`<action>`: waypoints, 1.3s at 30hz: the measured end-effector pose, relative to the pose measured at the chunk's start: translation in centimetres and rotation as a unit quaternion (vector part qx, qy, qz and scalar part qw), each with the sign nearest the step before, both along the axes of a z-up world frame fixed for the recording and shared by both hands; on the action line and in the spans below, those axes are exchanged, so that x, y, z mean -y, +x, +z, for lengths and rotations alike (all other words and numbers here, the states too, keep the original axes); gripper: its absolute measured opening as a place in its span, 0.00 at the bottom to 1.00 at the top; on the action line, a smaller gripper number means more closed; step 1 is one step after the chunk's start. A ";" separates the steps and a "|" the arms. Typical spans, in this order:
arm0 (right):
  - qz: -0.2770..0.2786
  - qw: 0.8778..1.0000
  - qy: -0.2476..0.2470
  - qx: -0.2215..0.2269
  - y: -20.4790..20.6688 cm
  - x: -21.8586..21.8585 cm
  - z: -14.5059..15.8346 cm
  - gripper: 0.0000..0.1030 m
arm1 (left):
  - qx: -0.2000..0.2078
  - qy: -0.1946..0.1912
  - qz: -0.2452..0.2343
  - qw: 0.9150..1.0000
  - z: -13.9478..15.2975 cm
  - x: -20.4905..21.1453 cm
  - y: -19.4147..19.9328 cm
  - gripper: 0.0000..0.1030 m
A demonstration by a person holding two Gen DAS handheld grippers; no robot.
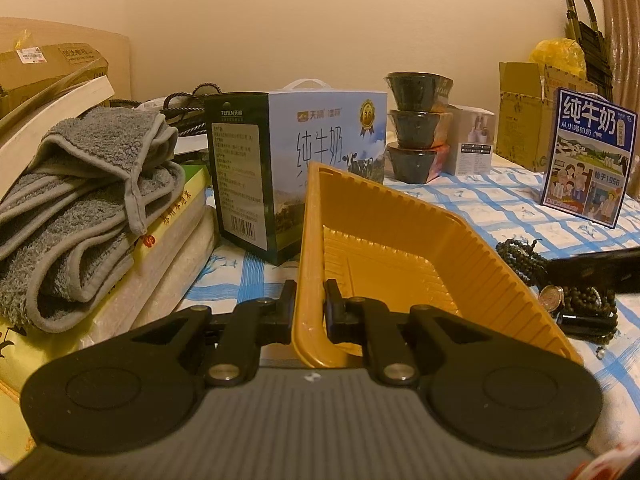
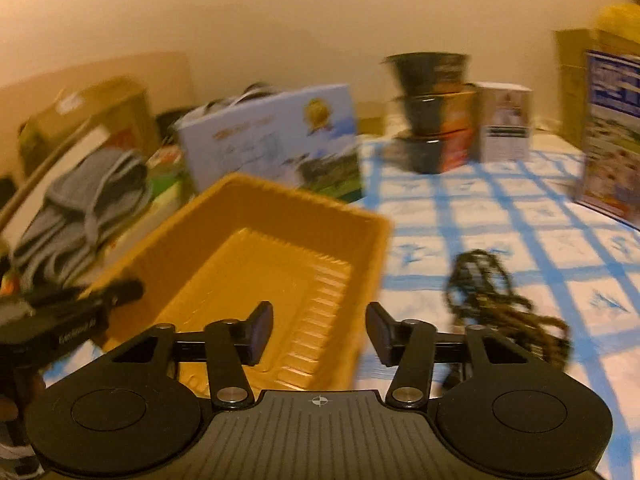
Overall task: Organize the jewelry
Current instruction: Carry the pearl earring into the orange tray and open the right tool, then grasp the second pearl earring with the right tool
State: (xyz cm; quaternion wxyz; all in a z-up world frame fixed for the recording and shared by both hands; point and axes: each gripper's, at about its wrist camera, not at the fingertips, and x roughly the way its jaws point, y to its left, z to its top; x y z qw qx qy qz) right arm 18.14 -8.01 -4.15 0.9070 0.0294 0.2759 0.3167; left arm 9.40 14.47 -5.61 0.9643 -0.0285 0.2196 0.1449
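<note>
My left gripper (image 1: pixel 310 304) is clamped on the tray's (image 1: pixel 404 216) near wall, tilting it up off the table (image 1: pixel 500 204). My right gripper (image 2: pixel 318 334) has its jaws apart and empty, over the tray's near right corner. The beads (image 2: pixel 496 292) lie on the cloth just right of the tray. The thin wall could slip or buckle, and the tangled strands may snag and drag.

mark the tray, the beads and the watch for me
tray (image 1: pixel 400 216): left wrist view, on its far ribbed wall.
beads (image 1: pixel 524 258): left wrist view, on the dark strands right of the tray.
watch (image 1: pixel 551 298): left wrist view, on its round face among the beads.
</note>
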 end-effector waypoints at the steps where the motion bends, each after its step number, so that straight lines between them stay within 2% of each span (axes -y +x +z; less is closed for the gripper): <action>1: -0.012 1.000 0.002 -0.004 -0.1 0.9 0.1 0.51 | 0.000 -0.001 0.000 1.000 0.0 0.0 0.0 0.12; 8: -0.104 0.993 -0.011 -0.052 -1.4 8.8 -0.6 0.51 | -0.002 0.003 -0.001 1.000 0.1 0.0 0.1 0.12; 14: -0.132 0.988 -0.026 -0.072 -2.7 12.5 -1.0 0.51 | -0.007 0.011 -0.002 1.000 0.2 0.2 0.1 0.12; 20: -0.125 0.989 -0.032 -0.076 -3.2 12.7 -1.2 0.51 | -0.010 0.018 -0.001 1.000 0.2 0.4 0.2 0.12; 35: -0.091 0.989 -0.077 -0.089 -1.4 9.1 -3.6 0.51 | -0.010 0.016 -0.011 1.000 0.3 0.0 0.2 0.12; 39: -0.084 0.989 -0.084 -0.090 -1.0 8.5 -4.1 0.48 | -0.012 0.020 -0.012 1.000 0.1 -0.1 0.1 0.12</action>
